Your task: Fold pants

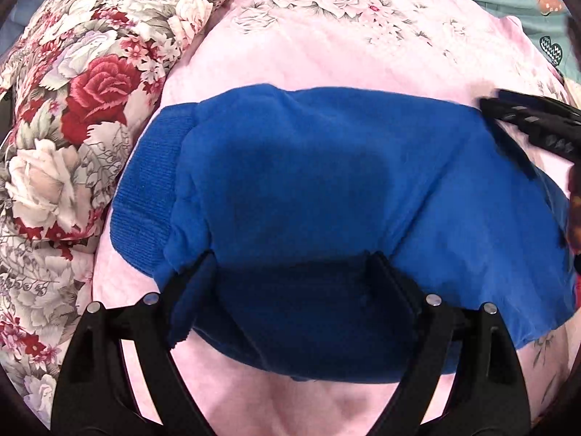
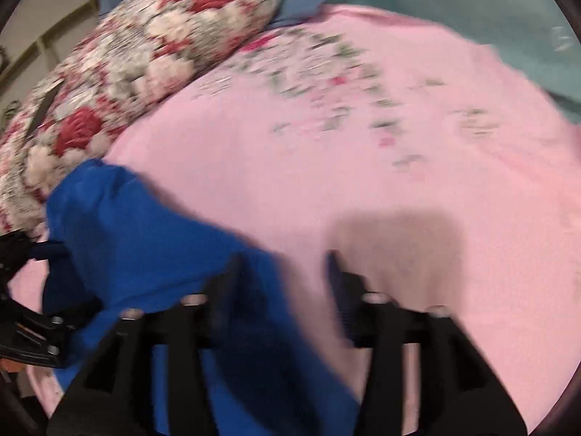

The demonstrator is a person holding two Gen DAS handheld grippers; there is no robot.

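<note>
Looking down past my left gripper [image 1: 290, 258], I see its fingers spread wide with the folded blue pants [image 1: 326, 189] bunched between and beyond them on the pink blanket [image 1: 326, 54]. My right gripper [image 2: 283, 261] stands parted, the pants' edge draped over its left finger [image 2: 225, 283], the right finger over bare blanket.

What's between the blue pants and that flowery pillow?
Only bare pink sheet; the left wrist view shows it between pants and pillow.

R gripper [image 2: 287, 269] open over blue pants [image 2: 145, 239], pink blanket [image 2: 399, 181].
</note>
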